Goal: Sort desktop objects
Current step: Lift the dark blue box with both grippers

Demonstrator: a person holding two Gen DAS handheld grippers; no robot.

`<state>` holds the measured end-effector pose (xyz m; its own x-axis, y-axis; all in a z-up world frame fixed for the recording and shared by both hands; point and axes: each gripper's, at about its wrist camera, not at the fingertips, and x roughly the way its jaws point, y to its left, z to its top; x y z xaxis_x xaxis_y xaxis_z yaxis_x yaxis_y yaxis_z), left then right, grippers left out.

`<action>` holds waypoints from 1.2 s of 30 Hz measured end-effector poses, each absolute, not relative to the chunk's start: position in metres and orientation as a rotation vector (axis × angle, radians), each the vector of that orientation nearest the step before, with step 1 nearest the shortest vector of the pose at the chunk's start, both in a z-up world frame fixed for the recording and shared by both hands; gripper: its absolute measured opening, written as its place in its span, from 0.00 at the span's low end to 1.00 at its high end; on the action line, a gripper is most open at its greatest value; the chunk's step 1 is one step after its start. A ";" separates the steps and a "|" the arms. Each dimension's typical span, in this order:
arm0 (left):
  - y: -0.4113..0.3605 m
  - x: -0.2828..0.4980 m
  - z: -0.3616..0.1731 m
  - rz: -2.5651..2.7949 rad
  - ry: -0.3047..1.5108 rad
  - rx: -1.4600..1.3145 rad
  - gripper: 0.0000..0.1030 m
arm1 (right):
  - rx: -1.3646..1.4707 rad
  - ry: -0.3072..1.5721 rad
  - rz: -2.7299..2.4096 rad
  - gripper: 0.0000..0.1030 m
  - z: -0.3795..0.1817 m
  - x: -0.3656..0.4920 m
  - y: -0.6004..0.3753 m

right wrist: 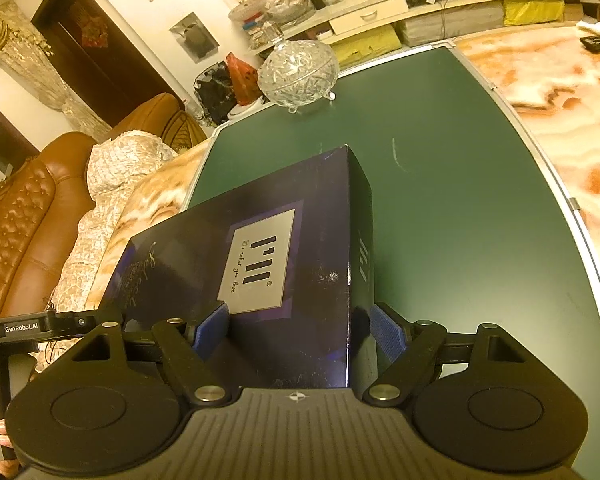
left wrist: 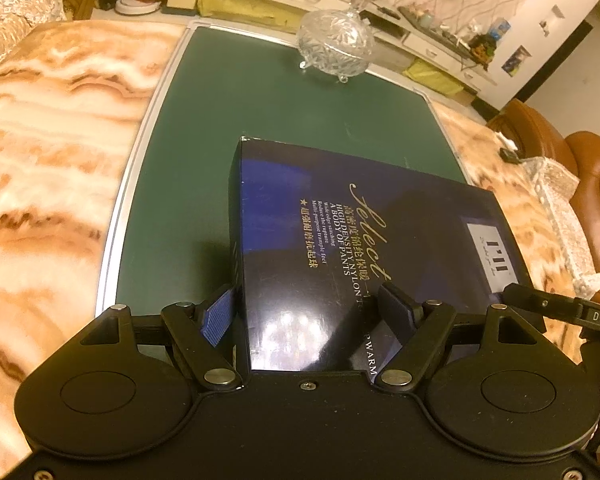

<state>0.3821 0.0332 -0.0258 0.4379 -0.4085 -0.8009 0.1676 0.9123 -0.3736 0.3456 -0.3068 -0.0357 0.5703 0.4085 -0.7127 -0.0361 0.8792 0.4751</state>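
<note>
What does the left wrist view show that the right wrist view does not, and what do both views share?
Only the left wrist view shows the gold lettering on the box lid and the left hand-held gripper astride the box's left corner.

Only the right wrist view shows the dark doorway, the box's right side wall and the right hand-held gripper astride the right corner.

Both show the dark blue box, its silver label, the glass candy dish at the far end and the green board on the marble table.

The box (left wrist: 340, 240) sits at the board's (left wrist: 204, 128) near edge, and the glass jar (left wrist: 335, 42) is way back by the far edge.
</note>
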 end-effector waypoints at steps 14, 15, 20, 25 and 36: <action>0.038 0.337 -0.009 -0.365 1.061 -0.265 0.74 | 0.433 0.928 0.256 0.79 -0.014 0.295 -0.304; 0.038 0.334 -0.008 -0.364 1.059 -0.265 0.74 | 0.432 0.927 0.255 0.79 -0.012 0.292 -0.304; 0.037 0.320 0.001 -0.364 1.053 -0.254 0.74 | 0.432 0.918 0.254 0.79 -0.005 0.276 -0.303; 0.036 0.305 0.007 -0.364 1.051 -0.245 0.74 | 0.439 0.912 0.254 0.79 -0.001 0.260 -0.305; 0.037 0.272 0.008 -0.353 1.063 -0.238 0.74 | 0.449 0.912 0.251 0.76 0.003 0.225 -0.307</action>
<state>0.2722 0.0367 0.0079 0.4387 -0.3940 -0.8077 0.1674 0.9189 -0.3573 0.2248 -0.3066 0.0027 0.5916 0.3948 -0.7029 -0.0209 0.8791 0.4761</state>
